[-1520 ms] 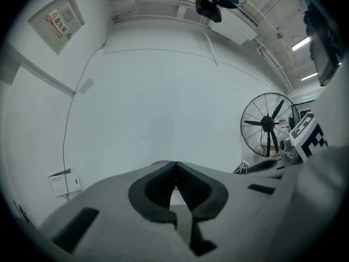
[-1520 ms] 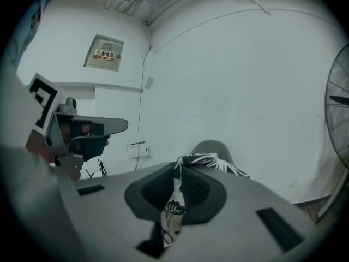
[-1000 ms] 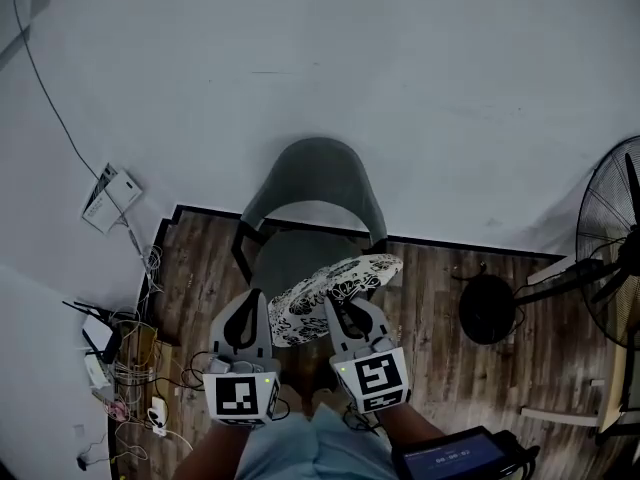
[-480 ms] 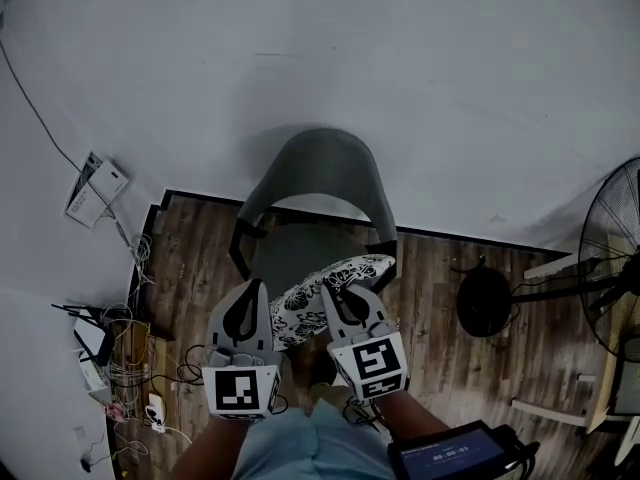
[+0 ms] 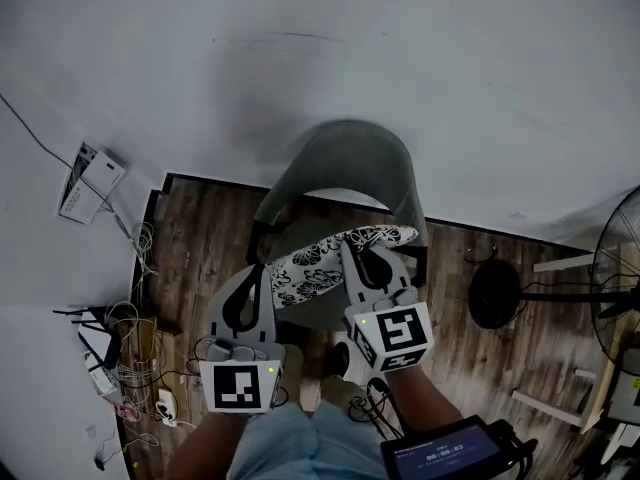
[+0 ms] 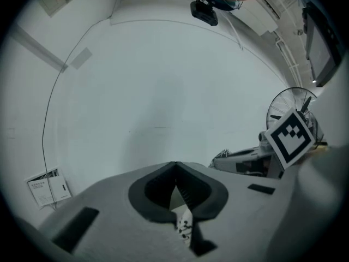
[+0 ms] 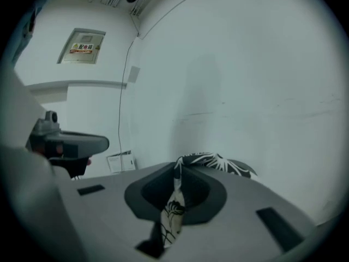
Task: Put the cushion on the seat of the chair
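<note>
A round cushion (image 5: 318, 265) with a black and white flower print hangs between my two grippers, just above the seat of the grey chair (image 5: 355, 163). My left gripper (image 5: 262, 270) is shut on its left edge, and a strip of the cushion (image 6: 184, 229) shows pinched between the jaws in the left gripper view. At the other side my right gripper (image 5: 352, 249) is shut on the right edge, where the cushion (image 7: 173, 203) folds up between the jaws. The chair's curved backrest stands against the white wall, beyond the cushion.
A standing fan (image 5: 612, 288) with a round black base (image 5: 497, 293) is at the right. Tangled cables and power adapters (image 5: 125, 353) lie on the wood floor at the left, near a paper pad (image 5: 88, 183). A tablet (image 5: 450, 455) shows at the bottom right.
Both grippers have carried the cushion forward, from in front of the chair to over its seat. The chair now looks nearer.
</note>
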`<state>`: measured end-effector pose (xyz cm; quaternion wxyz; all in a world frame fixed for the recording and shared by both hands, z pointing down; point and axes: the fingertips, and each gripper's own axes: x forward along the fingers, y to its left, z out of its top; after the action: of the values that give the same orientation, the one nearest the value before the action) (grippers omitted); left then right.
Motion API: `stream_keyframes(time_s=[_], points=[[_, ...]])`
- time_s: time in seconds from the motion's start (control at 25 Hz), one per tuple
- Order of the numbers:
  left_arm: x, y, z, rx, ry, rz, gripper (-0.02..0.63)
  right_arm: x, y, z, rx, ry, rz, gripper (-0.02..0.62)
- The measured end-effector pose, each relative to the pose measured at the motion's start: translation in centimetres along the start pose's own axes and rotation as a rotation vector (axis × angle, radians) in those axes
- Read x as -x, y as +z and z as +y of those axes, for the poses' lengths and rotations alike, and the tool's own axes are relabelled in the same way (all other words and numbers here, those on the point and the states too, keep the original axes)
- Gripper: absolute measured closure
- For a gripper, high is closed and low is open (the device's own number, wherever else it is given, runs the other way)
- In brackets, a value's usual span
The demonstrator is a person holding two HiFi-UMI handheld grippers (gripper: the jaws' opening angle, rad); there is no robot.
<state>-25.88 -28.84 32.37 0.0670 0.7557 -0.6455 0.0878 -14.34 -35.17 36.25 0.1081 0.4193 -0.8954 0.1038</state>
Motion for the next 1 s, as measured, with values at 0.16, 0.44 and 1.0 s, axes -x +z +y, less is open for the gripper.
stream_keyframes(time_s=[0.16,0.44,1.0], points=[[-1.6,-2.1,0.6,0.016,-0.034,0.062,0.597,-0.8,-2.0,-1.6,-0.139,-0.062,-0.034,0.578],[-4.2,-7.5,-1.0,-0.021,-0.093,0.092,0.597,0.4,-24.2,-6.3,-0.477,-0.218,0.145,0.578],[-5.1,-18.0,-8.9,-0.023,-0.167,0.182,0.597,5.8,-45.5,-9.0,-0.442,-0.277,0.408,0.565]])
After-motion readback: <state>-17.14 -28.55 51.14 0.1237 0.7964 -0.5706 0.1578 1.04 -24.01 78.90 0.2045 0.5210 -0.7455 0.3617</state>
